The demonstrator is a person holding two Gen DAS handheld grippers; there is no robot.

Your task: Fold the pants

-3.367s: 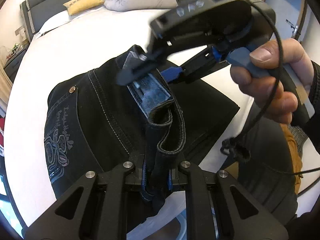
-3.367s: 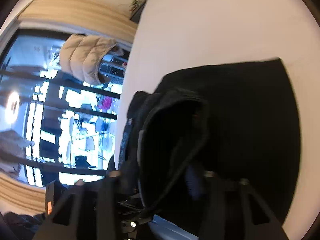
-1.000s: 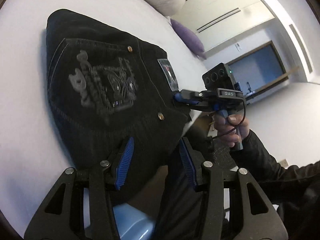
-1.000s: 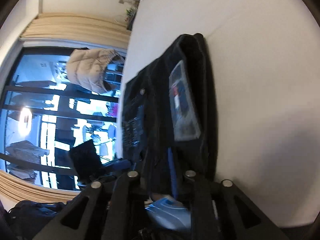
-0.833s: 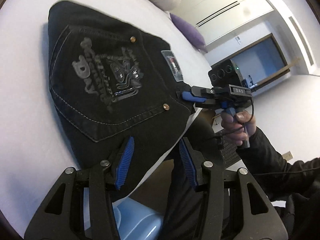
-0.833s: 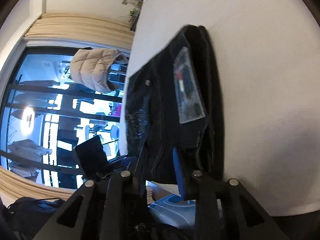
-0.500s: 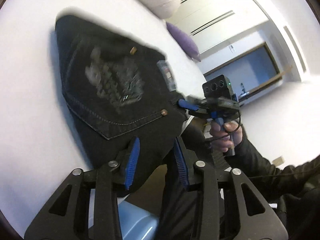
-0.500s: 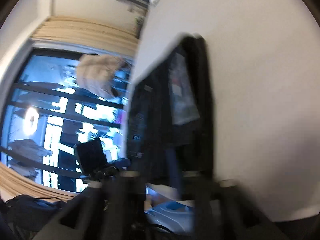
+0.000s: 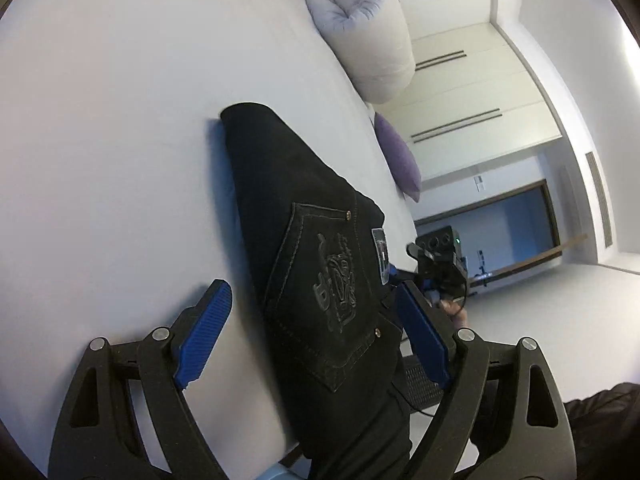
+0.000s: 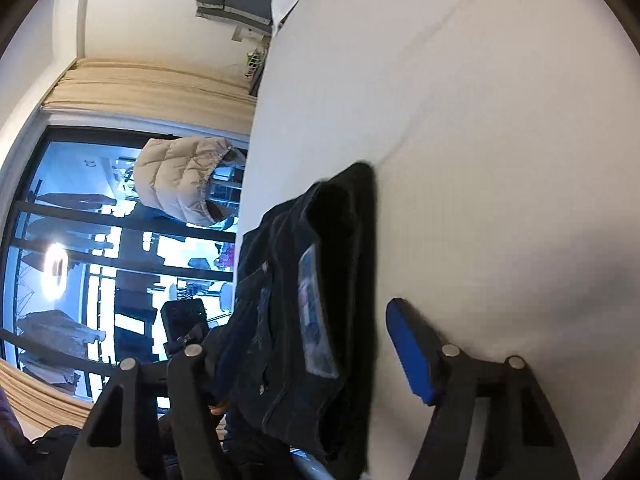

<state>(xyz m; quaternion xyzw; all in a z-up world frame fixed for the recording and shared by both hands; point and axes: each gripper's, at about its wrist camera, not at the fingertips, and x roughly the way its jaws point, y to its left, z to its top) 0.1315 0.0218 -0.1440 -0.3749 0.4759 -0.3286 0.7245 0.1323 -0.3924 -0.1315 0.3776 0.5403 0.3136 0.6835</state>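
Left wrist view: folded pants [image 9: 320, 264] lie at the bed's [image 9: 120, 120] near edge, long axis running away. Left gripper [image 9: 316, 340], jaws just opened wide, straddles the waist end untouched; right gripper [image 10: 320, 360] likewise gapes alongside.

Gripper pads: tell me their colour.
Blue, ribbed, on black fingers; the left gripper's pads show it best in the left wrist view.

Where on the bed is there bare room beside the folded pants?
Bare sheet lies left of the pants up to the rolled duvet. It is crowded at the near edge, where both open grippers flank the pants.
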